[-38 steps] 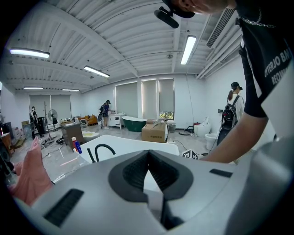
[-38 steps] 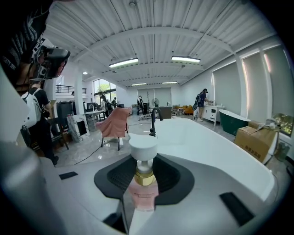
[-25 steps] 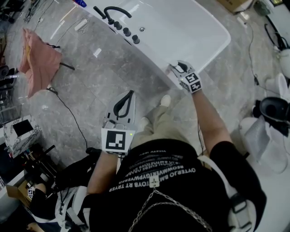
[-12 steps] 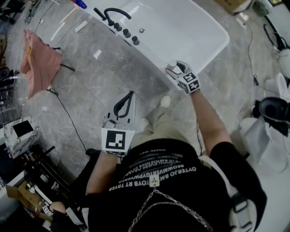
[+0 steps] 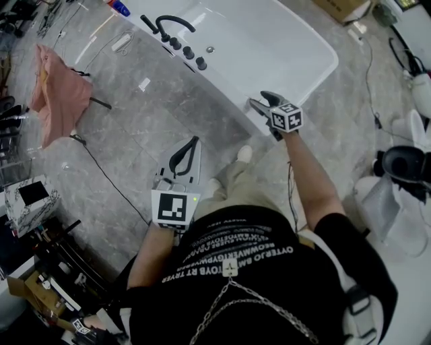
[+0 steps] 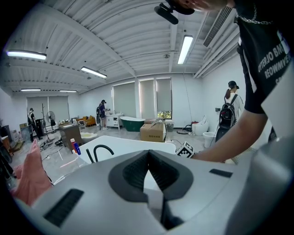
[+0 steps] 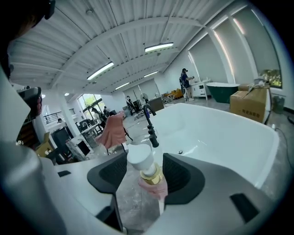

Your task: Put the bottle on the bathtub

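A small bottle (image 7: 148,173) with a white cap, a gold collar and a pink body stands between the jaws of my right gripper (image 7: 144,169), which is shut on it. In the head view the right gripper (image 5: 268,106) hovers at the near corner of the white bathtub (image 5: 222,84), and the bottle is hidden there by the jaws. The tub's basin (image 7: 220,133) lies just beyond the bottle. My left gripper (image 5: 183,156) hangs over the grey floor, shut with nothing in it, its tips touching (image 6: 148,153).
A black faucet (image 5: 168,20) with knobs stands on the tub's near rim. A pink cloth (image 5: 60,91) hangs at the left, with cables on the floor. A blue bottle (image 5: 120,8) sits near the tub's far end. Bathroom fixtures (image 5: 407,162) crowd the right edge.
My right gripper has shifted slightly right and turned at the tub's corner, still holding the bottle. The left gripper has stayed where it was.
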Motion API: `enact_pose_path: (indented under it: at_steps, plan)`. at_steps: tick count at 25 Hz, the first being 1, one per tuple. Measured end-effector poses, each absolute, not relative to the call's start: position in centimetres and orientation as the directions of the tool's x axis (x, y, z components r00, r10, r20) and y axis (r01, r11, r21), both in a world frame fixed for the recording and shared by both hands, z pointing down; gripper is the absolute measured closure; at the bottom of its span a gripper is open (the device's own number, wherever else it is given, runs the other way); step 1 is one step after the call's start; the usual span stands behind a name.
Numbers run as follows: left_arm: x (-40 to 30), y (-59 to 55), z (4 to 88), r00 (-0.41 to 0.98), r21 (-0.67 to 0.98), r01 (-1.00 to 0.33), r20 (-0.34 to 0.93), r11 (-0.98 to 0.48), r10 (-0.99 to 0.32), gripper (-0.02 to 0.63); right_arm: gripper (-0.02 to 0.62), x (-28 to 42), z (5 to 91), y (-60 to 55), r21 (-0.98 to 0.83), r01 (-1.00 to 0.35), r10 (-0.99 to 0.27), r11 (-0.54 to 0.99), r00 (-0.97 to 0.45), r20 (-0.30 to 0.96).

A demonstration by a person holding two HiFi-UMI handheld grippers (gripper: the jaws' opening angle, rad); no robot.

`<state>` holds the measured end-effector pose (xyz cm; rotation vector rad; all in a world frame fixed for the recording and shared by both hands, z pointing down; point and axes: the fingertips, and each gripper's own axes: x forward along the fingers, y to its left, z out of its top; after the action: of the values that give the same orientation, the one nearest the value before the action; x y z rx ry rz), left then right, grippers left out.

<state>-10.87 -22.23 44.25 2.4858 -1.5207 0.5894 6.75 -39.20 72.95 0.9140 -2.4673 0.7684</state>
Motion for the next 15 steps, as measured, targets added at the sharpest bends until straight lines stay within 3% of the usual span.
enact_pose_path:
  at_steps: [13,15]
  plan:
    - [-12.3,-21.9,41.6,0.390,-0.037,-0.904,0.334,-0.426,-0.858,0.603,0.356,11.3,69.0,-35.2,-0.253,-0.757,-0.568,0.602,-0.629,0.530]
    - [-12.5,-22.1,41.4,0.395,-0.043,-0.902,0.323,-0.430,-0.860,0.603,0.401,11.8,67.3,-34.5,-0.223,-0.773,-0.604,0.593,-0.611,0.511]
